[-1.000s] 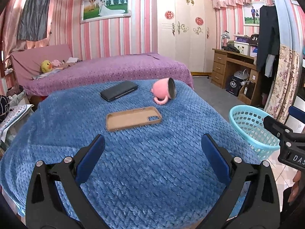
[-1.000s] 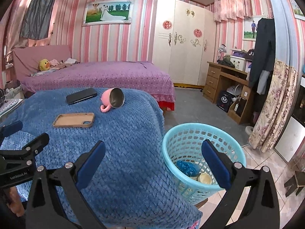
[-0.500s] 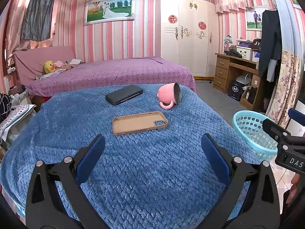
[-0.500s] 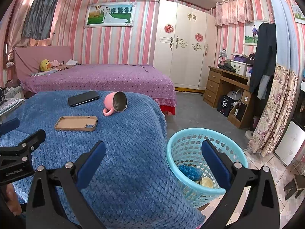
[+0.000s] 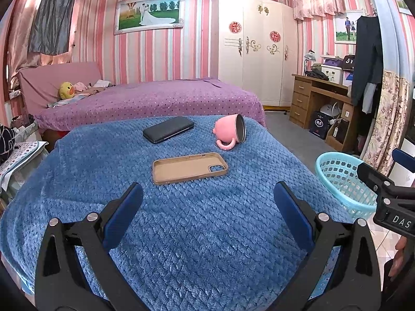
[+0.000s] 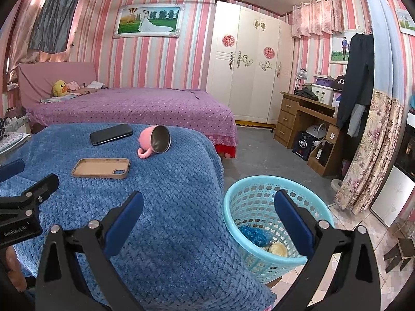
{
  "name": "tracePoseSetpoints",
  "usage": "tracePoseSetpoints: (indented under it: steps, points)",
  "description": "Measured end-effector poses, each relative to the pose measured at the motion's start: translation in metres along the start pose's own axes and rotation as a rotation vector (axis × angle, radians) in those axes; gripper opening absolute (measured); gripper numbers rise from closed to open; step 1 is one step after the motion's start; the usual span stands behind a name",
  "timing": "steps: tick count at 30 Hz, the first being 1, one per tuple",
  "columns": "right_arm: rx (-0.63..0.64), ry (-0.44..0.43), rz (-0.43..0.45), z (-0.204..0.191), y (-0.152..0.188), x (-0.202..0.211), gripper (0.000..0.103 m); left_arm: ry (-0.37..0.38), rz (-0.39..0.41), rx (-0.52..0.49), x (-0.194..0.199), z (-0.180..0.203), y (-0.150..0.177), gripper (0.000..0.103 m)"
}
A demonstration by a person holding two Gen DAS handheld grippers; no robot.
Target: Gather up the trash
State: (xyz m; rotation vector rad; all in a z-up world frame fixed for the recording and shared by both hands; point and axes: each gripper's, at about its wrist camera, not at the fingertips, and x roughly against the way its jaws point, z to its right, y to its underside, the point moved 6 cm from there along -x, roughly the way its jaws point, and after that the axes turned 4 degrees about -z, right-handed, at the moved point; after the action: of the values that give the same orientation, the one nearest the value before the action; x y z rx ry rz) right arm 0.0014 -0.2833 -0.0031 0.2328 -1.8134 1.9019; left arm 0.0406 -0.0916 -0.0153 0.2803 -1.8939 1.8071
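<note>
Left gripper (image 5: pixel 207 207) and right gripper (image 6: pixel 208 212): fingers spread wide, empty. Below: quilted blue blanket (image 5: pixel 197 246), tipped pink mug (image 5: pixel 229 132), perforated plastic basket (image 6: pixel 233 199).

Both grippers look the same: black plastic arms shaped like open triangles, silver round screws at the joints, and flat blue pads on the fingers. The left gripper (image 5: pixel 207 199) has white "GenRobot.AI" lettering on its body, the right gripper (image 6: pixel 208 204) shows "DAS". Bare skin of a hand (image 6: pixel 14 269) shows lower left.
</note>
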Motion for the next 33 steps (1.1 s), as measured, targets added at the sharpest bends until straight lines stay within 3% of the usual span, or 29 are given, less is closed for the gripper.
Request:
tracePoseSetpoints:
  steps: [33]
  points:
    - [0.007, 0.01, 0.004, 0.0047, 0.0, 0.0026, 0.098, -0.001, 0.001, 0.004, 0.0004, -0.001, -0.0011, 0.098]
